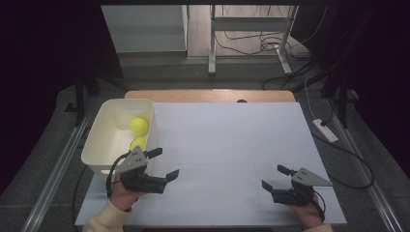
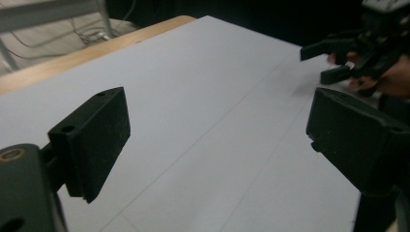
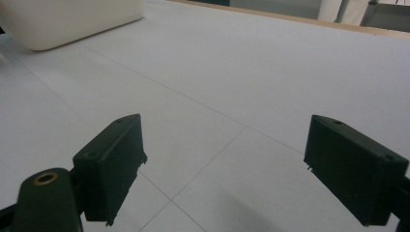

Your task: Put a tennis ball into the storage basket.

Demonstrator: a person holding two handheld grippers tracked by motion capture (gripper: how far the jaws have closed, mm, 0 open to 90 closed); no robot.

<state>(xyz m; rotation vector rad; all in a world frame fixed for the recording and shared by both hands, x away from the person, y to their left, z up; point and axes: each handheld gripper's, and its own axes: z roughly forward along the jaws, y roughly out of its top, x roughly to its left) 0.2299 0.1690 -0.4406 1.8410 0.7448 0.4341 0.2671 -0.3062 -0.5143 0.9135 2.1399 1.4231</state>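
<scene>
Near the counter's (image 1: pixel 232 140) front edge, both the left tool (image 1: pixel 164 165) and right tool (image 1: pixel 276 177) gape empty, while two yellow balls (image 1: pixel 139 126), probably tennis balls, lie in the left-edge bin (image 1: pixel 104 123), suggesting a pause before any grasp.

2 balls (image 1: pixel 139 126) in bin (image 1: pixel 99 130), table (image 1: pixel 232 140) left edge

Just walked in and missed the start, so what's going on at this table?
A person sits at a white table with hand-held tongs in each hand. The left tongs are open beside a cream bin that holds two yellow-green tennis balls. The right tongs are open too, over bare table at the near right. Neither holds anything at this moment.
</scene>
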